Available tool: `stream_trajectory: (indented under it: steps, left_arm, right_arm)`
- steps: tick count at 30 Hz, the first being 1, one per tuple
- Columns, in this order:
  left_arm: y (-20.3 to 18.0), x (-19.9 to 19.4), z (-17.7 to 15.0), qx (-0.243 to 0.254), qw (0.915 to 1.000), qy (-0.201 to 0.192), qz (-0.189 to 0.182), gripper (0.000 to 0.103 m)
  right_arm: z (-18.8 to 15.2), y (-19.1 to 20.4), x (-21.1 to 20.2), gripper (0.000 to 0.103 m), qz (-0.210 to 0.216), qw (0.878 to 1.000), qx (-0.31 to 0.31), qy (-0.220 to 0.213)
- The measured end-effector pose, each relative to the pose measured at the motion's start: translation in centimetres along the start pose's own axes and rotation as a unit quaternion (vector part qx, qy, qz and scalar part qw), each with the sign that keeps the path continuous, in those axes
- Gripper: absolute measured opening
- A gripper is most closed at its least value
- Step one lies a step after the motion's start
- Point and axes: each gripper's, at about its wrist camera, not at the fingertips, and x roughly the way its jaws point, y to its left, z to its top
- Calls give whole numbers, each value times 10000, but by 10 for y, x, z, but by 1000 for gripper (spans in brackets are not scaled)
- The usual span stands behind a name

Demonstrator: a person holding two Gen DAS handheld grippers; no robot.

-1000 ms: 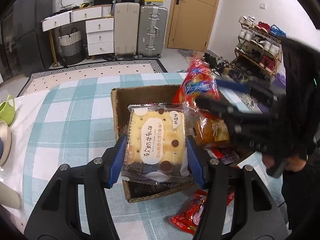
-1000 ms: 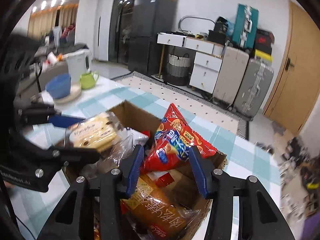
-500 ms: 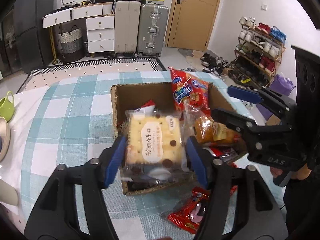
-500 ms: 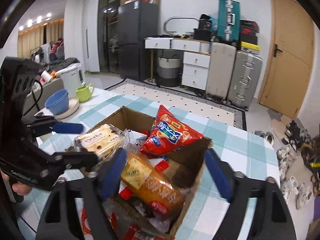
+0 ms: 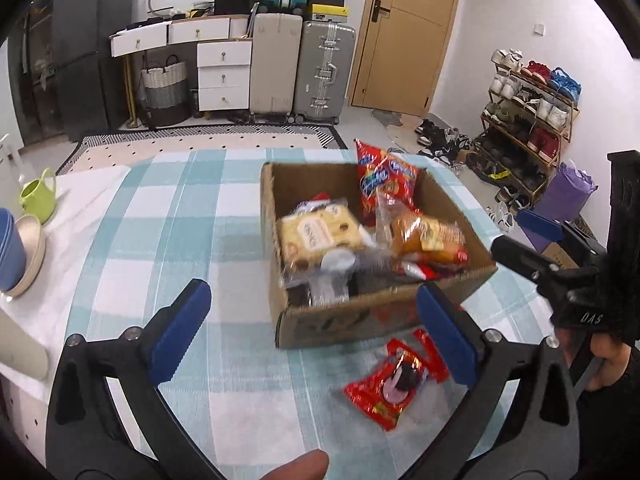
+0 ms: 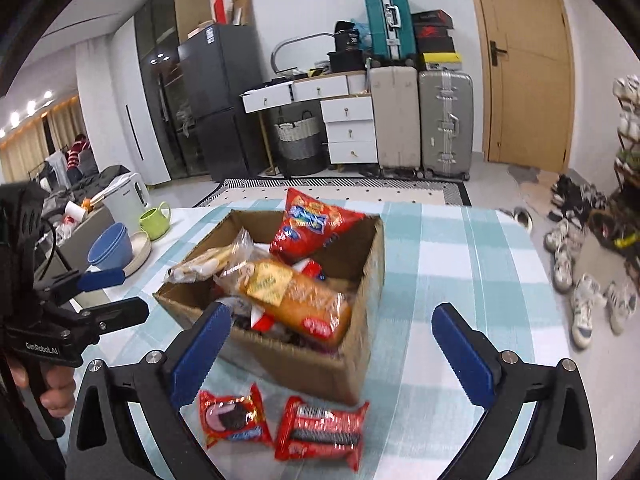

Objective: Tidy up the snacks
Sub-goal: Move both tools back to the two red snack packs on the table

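A cardboard box (image 5: 376,316) (image 6: 360,364) on the checked tablecloth holds a yellow cracker pack (image 5: 316,236), an orange bread pack (image 6: 296,292) (image 5: 428,236) and an upright red chip bag (image 5: 384,184) (image 6: 312,228). My left gripper (image 5: 312,332) is open and empty, held back from the box's near left corner. My right gripper (image 6: 332,348) is open and empty on the box's near side. Two red cookie packs (image 6: 232,416) (image 6: 320,432) lie on the table in front of the box; one shows in the left wrist view (image 5: 396,384).
A green mug (image 5: 38,196) (image 6: 154,220), a blue bowl (image 6: 110,246) and a beige plate (image 5: 28,252) stand at the table's left. Drawers, suitcases and a shoe rack (image 5: 528,120) stand beyond the table.
My left gripper let go of the cracker pack, which now lies in the box, and drew back. My right gripper released the chip bag and pulled back, open wide.
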Motion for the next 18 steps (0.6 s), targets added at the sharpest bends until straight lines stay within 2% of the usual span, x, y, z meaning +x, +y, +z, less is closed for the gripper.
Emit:
stream_trajectory:
  steps: [8,18]
  left_arm:
    - [-1,-10,-29,-57,9998,185,17,102]
    - [-19,-3,-61,-18,9987,509,34,102]
  right_arm:
    - [-27,-10,-18,102,-116,9995,249,185]
    - [-60,-14,-14,102,-100,9976,426,534]
